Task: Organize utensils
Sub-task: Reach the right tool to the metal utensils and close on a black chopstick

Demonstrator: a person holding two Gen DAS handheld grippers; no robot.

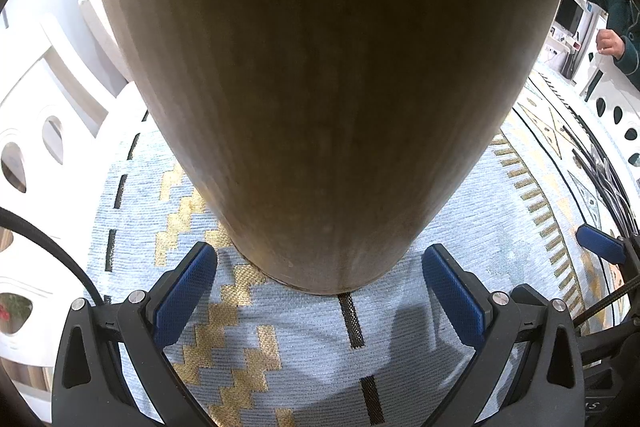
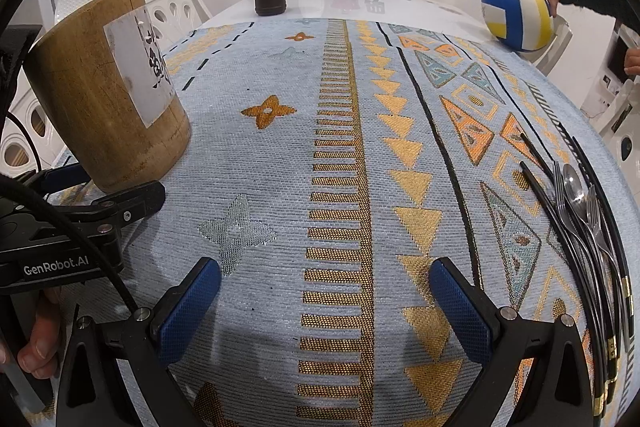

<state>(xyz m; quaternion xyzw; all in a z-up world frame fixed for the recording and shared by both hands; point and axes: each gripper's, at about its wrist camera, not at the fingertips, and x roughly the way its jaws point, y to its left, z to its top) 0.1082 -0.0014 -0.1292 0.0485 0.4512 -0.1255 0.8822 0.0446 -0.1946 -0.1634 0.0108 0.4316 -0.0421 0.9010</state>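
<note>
Nearest the right camera, the right claw [image 2: 325, 301] hangs spread and empty over the patterned cloth [image 2: 280, 147] on the surface. At its right edge lies a bundle of utensils [image 2: 580, 211]: forks, a spoon and black chopsticks side by side. The left claw [image 1: 320, 285] is spread too, its blue pads [image 1: 452, 295] flanking the base of the wooden holder [image 1: 320, 87] without touching it. Farther back, a hand rests on a ball [image 2: 516, 15].
</note>
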